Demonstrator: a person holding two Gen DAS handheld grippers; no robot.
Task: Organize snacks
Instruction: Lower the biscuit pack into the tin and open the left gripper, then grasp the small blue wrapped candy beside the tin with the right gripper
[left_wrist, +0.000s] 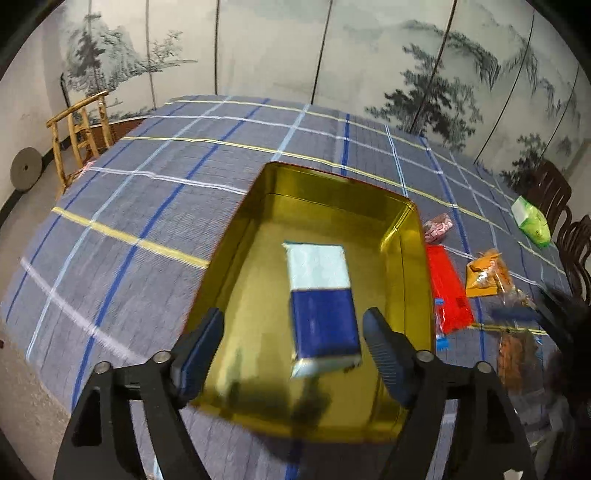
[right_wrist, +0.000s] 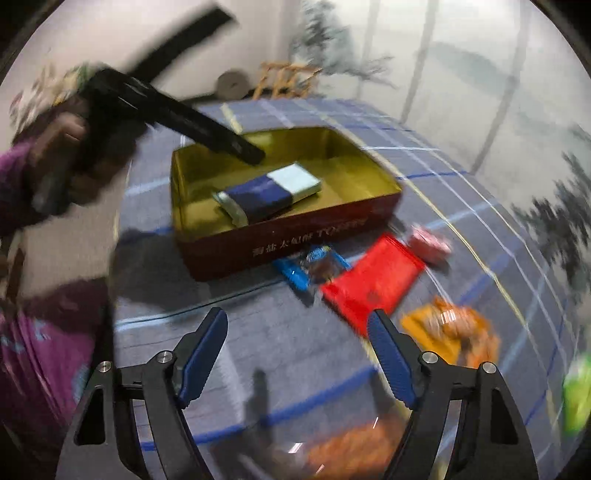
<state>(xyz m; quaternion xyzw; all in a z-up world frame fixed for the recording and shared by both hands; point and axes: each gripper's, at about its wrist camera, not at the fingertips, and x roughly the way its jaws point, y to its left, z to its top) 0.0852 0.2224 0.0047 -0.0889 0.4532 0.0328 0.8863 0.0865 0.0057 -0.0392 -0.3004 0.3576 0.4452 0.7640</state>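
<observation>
On a plaid cloth (left_wrist: 155, 192), the left gripper (left_wrist: 293, 325) hovers over an open gold-lined tin (left_wrist: 332, 192), jaws spread and pinching nothing; a blue-and-white packet (left_wrist: 319, 295) lies flat inside the tin, between the fingertips but untouched. At the tin's three o'clock wait loose snacks: a red packet (right_wrist: 373, 284), a small blue wrapper (right_wrist: 314, 264), a pink packet (right_wrist: 430, 242), an orange bag (right_wrist: 450, 332). The right gripper (right_wrist: 297, 330), jaws also spread and empty, hangs above bare cloth, the red packet at its one o'clock. I judge that a hurried grab may crush a bag or nudge the tin. The right view is heavily smeared, so labels are unreadable; a green pack (left_wrist: 532, 219) sits far off at three o'clock, and an orange shape at the bottom edge is cut off.
</observation>
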